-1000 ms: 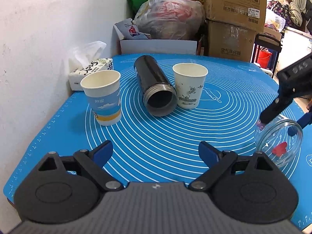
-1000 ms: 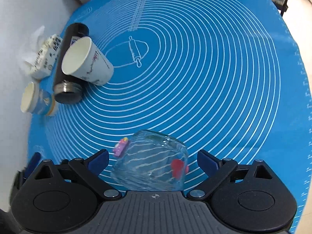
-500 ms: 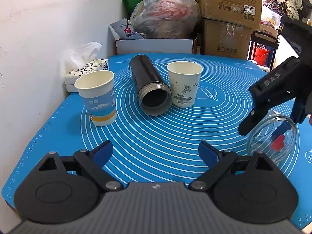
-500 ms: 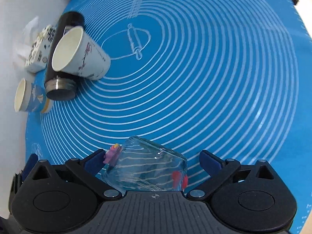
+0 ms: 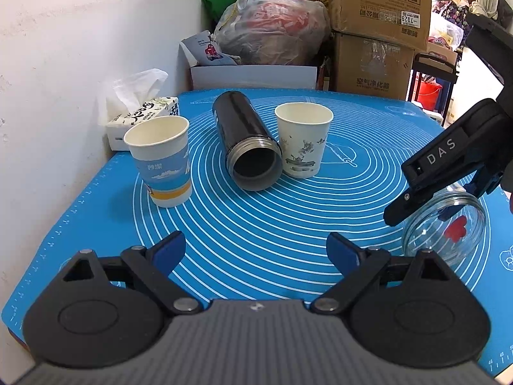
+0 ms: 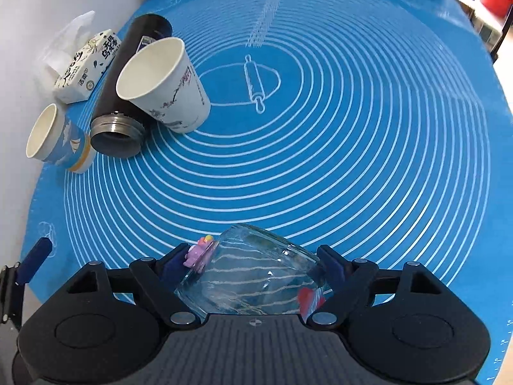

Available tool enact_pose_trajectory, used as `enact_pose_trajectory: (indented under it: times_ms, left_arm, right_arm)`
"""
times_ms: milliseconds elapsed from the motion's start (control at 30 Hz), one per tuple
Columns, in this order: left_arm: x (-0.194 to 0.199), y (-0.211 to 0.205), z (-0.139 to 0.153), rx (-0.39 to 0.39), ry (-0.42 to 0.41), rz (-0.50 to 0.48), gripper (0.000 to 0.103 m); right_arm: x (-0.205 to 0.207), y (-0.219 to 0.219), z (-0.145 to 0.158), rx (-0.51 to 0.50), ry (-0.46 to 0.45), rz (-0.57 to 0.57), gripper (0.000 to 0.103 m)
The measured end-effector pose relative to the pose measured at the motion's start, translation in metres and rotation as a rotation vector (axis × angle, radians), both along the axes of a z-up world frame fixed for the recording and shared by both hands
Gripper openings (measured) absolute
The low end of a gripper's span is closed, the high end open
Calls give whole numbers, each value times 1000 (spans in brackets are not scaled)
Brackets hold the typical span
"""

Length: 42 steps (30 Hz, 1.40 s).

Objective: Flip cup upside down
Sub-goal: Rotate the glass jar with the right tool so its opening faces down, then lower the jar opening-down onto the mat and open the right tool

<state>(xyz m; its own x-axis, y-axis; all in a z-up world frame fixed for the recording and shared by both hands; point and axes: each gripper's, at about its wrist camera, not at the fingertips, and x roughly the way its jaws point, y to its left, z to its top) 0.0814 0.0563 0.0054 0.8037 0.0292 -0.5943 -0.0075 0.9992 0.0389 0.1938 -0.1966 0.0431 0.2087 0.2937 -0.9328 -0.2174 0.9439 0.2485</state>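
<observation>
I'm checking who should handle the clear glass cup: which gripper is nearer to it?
Right. The right gripper has its fingers on either side of the glass cup, closed on it. The left gripper is open, off to the cup's left, apart from it.

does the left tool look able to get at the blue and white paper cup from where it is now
Probably yes: the left tool is open, and only bare blue mat lies between it and the upright blue and white paper cup. The black flask lies apart from it.
</observation>
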Motion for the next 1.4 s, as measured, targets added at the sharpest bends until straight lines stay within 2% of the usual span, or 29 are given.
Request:
enact_pose_trajectory:
  times_ms: [167,367,667,733,1233,1400]
  left_arm:
    - [0,0,1,-2,-6,3,94]
    - [0,-1,1,-9,-10,4,94]
    - [0,-1,0,-14,-2,5,94]
    - [0,-1,0,-12,-3,5,94]
    - [-1,-5,-2,4,3,18,94]
    - [-1,-5,-2,2,4,24,94]
  right_arm:
    - [-3,-6,8,-4,-69,-40,83]
    - [-7,-10,16,-40,-207,-93,83]
    - [-63,18,4,-246,-583,-41,83]
    - [-73,25,-3,-286,-636,-19,83]
    - [-124,42,-34,-394,-851,40,83]
    - [-123,34,-30,-322,-822,-9,89]
